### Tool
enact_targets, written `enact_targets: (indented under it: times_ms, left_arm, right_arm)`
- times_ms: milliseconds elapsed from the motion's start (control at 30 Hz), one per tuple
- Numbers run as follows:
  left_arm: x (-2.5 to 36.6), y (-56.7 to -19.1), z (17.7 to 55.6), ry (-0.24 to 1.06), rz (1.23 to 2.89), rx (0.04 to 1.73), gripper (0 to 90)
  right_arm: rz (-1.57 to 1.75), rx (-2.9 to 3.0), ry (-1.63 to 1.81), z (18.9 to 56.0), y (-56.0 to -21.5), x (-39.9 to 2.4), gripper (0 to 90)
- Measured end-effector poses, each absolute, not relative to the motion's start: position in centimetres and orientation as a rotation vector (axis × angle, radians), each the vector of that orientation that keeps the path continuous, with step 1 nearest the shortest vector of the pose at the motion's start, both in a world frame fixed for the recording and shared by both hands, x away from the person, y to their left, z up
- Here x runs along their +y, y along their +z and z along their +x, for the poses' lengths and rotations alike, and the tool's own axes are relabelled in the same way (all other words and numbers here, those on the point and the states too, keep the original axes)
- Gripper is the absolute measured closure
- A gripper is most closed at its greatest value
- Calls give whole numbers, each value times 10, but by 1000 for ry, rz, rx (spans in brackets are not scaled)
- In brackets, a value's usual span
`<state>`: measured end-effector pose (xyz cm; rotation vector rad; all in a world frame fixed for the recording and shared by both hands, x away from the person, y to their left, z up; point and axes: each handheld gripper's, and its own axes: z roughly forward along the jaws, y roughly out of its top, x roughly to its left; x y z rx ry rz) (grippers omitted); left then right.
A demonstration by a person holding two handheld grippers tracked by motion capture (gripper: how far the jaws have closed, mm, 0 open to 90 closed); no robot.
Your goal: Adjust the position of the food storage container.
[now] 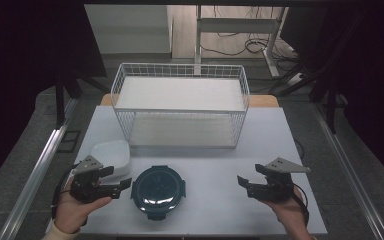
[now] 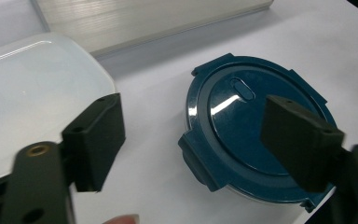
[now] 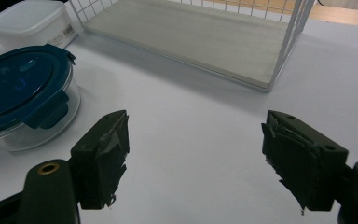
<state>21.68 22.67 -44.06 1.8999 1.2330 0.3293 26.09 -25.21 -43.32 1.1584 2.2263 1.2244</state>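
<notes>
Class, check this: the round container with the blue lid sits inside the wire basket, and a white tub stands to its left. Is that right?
Not quite. The round container sits on the table in front of the wire basket, not inside it, as the high view shows. The white tub does stand to its left.

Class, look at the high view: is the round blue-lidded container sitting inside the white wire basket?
No, the round container sits on the table in front of the wire basket.

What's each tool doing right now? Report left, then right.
Left tool: open, holding nothing, jaws beside the round blue-lidded container.
Right tool: open, holding nothing, over bare table.
</notes>
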Motion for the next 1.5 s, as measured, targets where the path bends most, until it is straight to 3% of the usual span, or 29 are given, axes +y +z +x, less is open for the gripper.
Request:
enact_targets:
  times_ms: [233, 300, 733, 1100, 1500]
  left_arm:
    - [233, -440, 213, 328, 1932, 1257, 401]
    - [236, -439, 212, 322, 1933, 1264, 486]
    - [231, -473, 217, 170, 2065, 1295, 848]
    - [221, -496, 228, 105, 2047, 1318, 900]
    - [218, -496, 230, 127, 2013, 1341, 900]
  right_arm:
    - [1170, 2235, 1203, 262, -438, -252, 227]
    - [1173, 2236, 1196, 261, -438, -253, 227]
    - [1182, 2243, 1164, 263, -442, -255, 226]
    - [1190, 2245, 1157, 264, -445, -254, 226]
    - [1188, 2257, 1134, 266, -449, -254, 226]
